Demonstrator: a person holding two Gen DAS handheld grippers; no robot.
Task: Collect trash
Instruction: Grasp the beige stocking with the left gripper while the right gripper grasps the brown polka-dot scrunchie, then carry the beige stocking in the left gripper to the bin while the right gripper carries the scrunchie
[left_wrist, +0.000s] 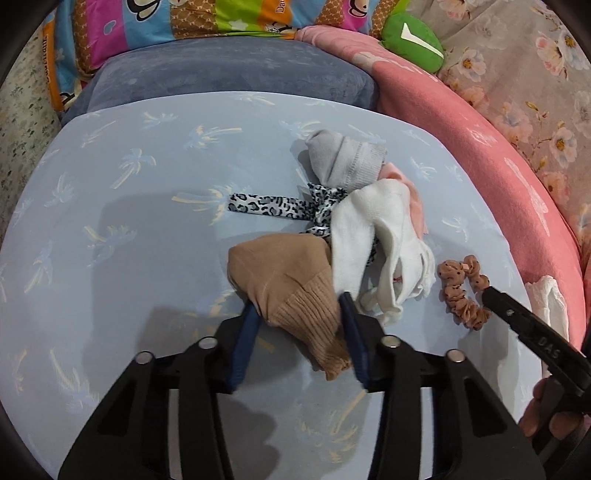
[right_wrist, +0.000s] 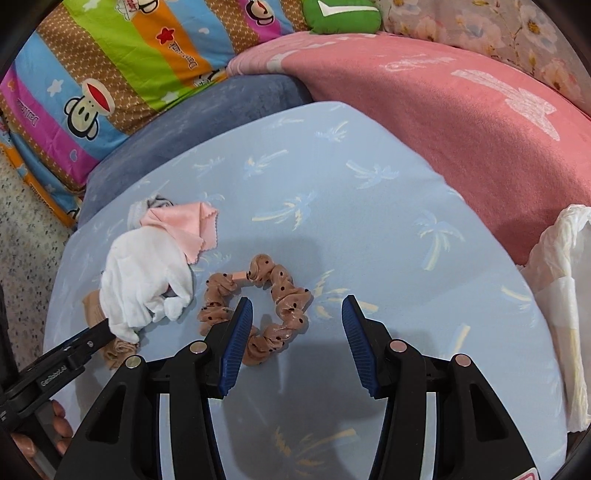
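I see light blue palm-print board (left_wrist: 122, 177) filling both views, pink fleece blanket (right_wrist: 461, 122) along its far right edge. Crumpled white plastic bag (right_wrist: 565, 295) at right rim. Heap of four cloths mid-board – grey, white, pink, one tan ribbed sock (left_wrist: 291, 291). My left gripper (left_wrist: 297, 314) clamped on tan sock's cuff. One brown dotted scrunchie (right_wrist: 266, 306) just beside heap; my right gripper (right_wrist: 297, 314) spread apart over it, left pad (right_wrist: 236, 332) touching it.
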